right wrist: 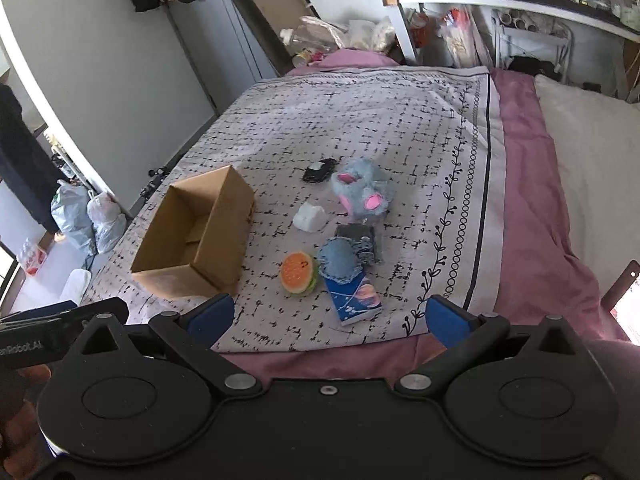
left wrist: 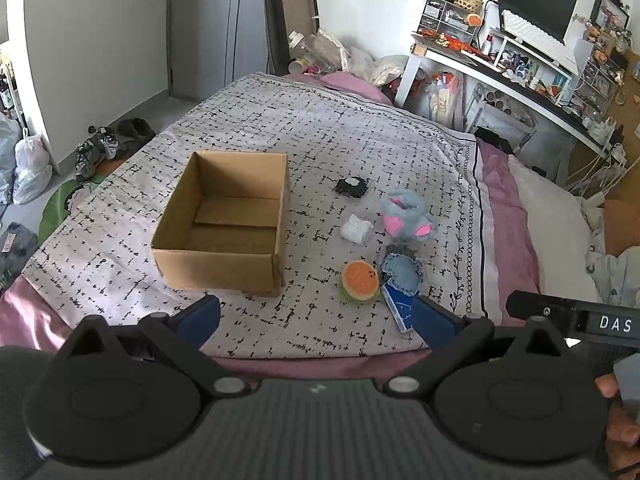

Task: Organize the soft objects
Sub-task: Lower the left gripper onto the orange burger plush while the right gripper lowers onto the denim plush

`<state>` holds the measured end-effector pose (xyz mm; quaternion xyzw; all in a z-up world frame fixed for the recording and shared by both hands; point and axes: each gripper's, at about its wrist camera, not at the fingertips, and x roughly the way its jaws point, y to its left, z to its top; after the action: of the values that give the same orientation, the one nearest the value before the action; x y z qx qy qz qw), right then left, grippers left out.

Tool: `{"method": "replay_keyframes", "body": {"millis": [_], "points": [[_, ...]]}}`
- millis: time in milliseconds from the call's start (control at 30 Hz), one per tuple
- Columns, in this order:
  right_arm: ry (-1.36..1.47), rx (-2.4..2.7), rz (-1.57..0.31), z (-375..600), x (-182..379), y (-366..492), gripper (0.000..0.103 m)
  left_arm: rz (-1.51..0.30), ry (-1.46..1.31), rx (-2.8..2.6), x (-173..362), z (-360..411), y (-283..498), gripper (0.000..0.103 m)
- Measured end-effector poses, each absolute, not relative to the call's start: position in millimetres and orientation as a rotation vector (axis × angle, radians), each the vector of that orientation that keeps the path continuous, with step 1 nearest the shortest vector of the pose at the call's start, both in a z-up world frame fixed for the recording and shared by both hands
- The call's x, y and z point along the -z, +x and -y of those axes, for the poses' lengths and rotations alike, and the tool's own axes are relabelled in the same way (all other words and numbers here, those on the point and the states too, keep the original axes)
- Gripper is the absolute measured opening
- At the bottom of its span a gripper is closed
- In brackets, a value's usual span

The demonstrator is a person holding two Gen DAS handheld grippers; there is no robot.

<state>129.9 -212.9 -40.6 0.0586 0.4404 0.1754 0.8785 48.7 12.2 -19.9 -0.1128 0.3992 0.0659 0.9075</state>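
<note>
An open empty cardboard box [left wrist: 224, 224] [right wrist: 196, 236] sits on the patterned bedspread. Right of it lie a burger-shaped soft toy [left wrist: 359, 281] [right wrist: 298, 273], a round denim piece [left wrist: 401, 273] [right wrist: 339, 261], a blue booklet [left wrist: 401, 307] [right wrist: 354, 300], a white soft lump [left wrist: 357, 229] [right wrist: 309, 217], a grey-and-pink plush [left wrist: 406, 216] [right wrist: 362, 192] and a small black item [left wrist: 351, 187] [right wrist: 319, 171]. My left gripper [left wrist: 318, 318] is open and empty near the bed's front edge. My right gripper [right wrist: 328, 316] is open and empty, short of the booklet.
The bedspread [left wrist: 320, 128] covers a bed with a pink sheet [right wrist: 528, 208] and a white pillow [right wrist: 600, 160] at right. A cluttered desk [left wrist: 520, 64] stands beyond. Shoes [left wrist: 108, 144] and plastic bags [right wrist: 88, 216] lie on the floor at left.
</note>
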Motion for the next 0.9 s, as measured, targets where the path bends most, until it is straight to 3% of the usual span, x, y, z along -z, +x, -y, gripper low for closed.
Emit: {"method": "replay_keyframes", "body": {"millis": [567,900], "points": [[0.317,-0.274,-1.016,226.3,86.0,199.6,0.102,-0.865,-0.321,-0.105,57.4,-14.4,110.4,0.098],[0.358,-0.270,-1.083,209.2,111.4,236.9,0.087,-0.913,-0.357,-0.088,84.7,-15.5,148.9,0.091]]}}
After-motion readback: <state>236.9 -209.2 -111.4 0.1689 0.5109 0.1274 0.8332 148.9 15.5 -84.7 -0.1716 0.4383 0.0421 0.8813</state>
